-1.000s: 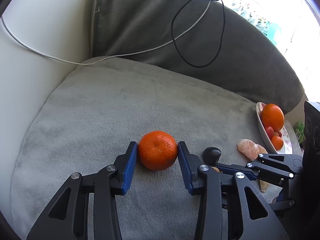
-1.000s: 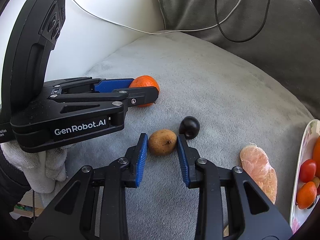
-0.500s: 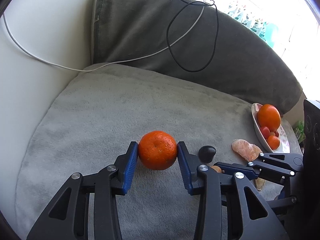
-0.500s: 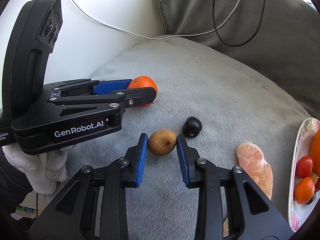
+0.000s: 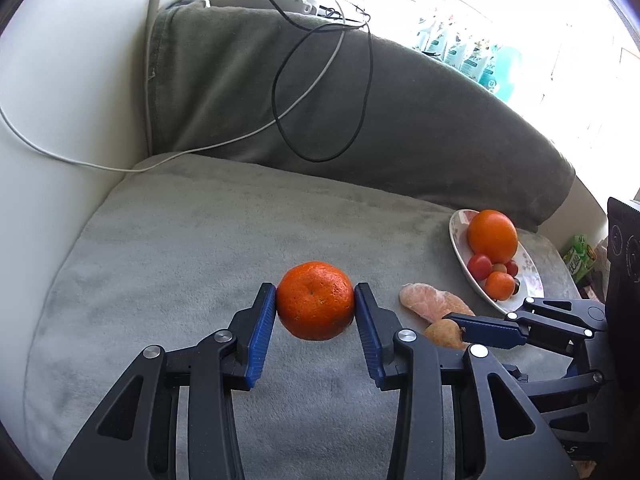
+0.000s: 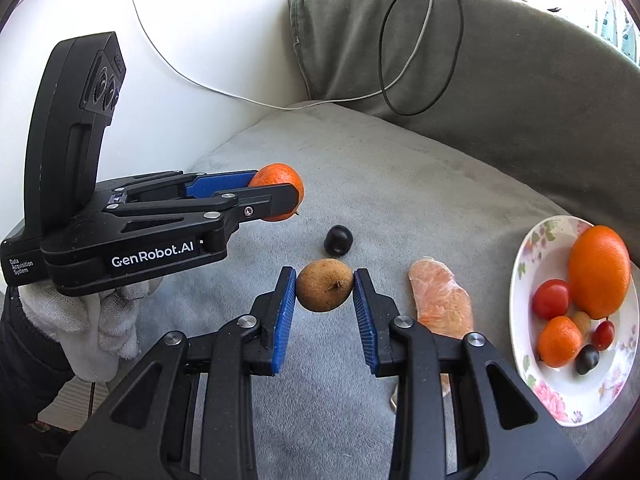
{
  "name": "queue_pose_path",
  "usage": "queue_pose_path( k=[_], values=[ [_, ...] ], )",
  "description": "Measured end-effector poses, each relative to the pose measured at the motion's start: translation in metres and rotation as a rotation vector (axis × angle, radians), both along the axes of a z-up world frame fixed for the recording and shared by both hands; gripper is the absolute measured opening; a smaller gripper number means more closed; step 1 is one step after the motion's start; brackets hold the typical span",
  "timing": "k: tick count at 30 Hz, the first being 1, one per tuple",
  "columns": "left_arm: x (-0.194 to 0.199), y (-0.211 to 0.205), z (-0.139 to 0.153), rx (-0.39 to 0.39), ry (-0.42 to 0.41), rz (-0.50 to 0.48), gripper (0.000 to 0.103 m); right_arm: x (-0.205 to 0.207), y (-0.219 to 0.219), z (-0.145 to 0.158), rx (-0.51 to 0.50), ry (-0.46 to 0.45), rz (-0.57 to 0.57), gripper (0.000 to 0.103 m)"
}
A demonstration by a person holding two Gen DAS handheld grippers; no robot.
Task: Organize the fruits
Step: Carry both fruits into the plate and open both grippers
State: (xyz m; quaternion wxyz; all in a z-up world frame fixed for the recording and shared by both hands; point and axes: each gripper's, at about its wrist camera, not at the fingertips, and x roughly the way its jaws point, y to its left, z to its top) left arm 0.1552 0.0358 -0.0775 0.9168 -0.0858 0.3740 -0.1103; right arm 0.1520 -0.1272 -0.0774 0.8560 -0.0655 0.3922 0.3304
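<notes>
Left gripper (image 5: 315,307): blue pads pinch a mandarin (image 5: 314,300) at its two sides. The fruit hangs clear of the grey cushion (image 5: 180,248), its shadow on the fabric beneath. In the right wrist view the same gripper (image 6: 276,196) appears side-on, held by a white-gloved hand (image 6: 96,320), with the mandarin (image 6: 278,178) at its tips.

Right gripper (image 6: 325,286): pads pinch a small brown fruit (image 6: 325,285), stem stub facing the camera. In the left wrist view this gripper (image 5: 464,330) lies to the right of the left one, the brown fruit (image 5: 444,332) partly hidden behind the left finger.

Just beyond the right gripper's tips, a dark round fruit (image 6: 338,240) lies on the cushion. To the right of its right finger lies a peeled citrus piece (image 6: 440,300), also on the cushion.

Further right sits a floral plate (image 6: 532,248), holding an orange (image 6: 599,272), a red tomato (image 6: 551,299), a small mandarin (image 6: 559,341), a second small tomato (image 6: 603,333) and a dark fruit (image 6: 587,359).

White cable (image 6: 416,52) and black cable (image 6: 448,80) hang over the back cushion (image 6: 520,72), well beyond both grippers.
</notes>
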Motion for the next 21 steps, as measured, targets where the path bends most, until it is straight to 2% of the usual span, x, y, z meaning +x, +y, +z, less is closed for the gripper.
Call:
queue_pose_path(
  k=[12, 21],
  values=[
    [0.008, -0.053, 0.008, -0.014, -0.011, -0.091, 0.038, -0.005, -0.086, 0.017, 0.047, -0.024, -0.17, 0.031],
    [0.024, -0.093, 0.01, -0.008, -0.009, -0.161, 0.038, 0.001, -0.142, 0.018, 0.05, -0.027, -0.277, 0.031]
  ],
)
